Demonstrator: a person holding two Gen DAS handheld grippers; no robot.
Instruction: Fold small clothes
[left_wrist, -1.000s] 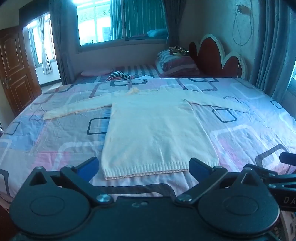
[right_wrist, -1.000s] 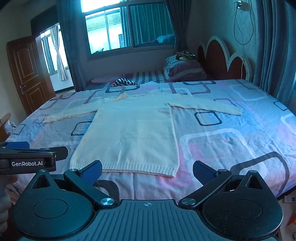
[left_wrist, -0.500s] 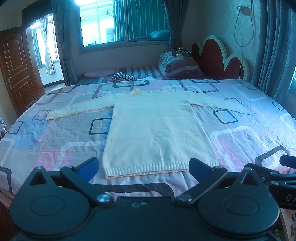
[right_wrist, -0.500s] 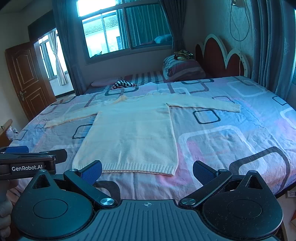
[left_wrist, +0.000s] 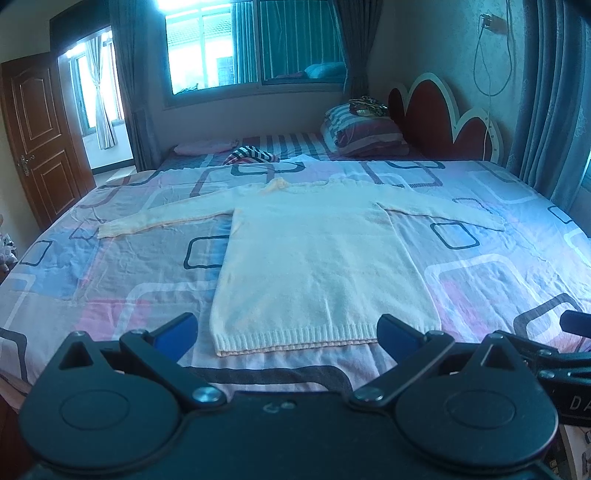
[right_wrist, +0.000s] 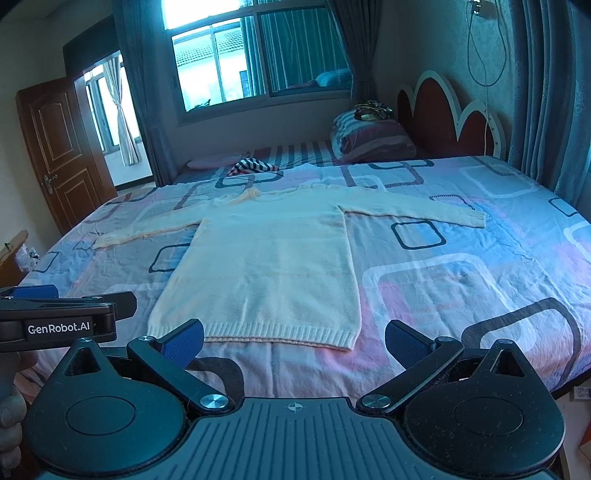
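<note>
A cream knit sweater (left_wrist: 317, 258) lies flat on the bed, both sleeves spread out, hem toward me. It also shows in the right wrist view (right_wrist: 266, 269). My left gripper (left_wrist: 286, 332) is open and empty, held above the near bed edge in front of the hem. My right gripper (right_wrist: 293, 339) is open and empty, also just short of the hem, toward its right corner. The left gripper's body (right_wrist: 62, 321) shows at the left of the right wrist view.
The bed (left_wrist: 498, 266) has a patterned pink and blue sheet. A striped cloth (left_wrist: 251, 155) and stacked pillows (left_wrist: 365, 133) lie at the far side by a red headboard (left_wrist: 443, 114). A wooden door (left_wrist: 40, 136) stands at left, curtains at right.
Both grippers have risen a little and tilted slightly, so the sweater sits lower in the views. The sweater has not moved. Both grippers stay open.
</note>
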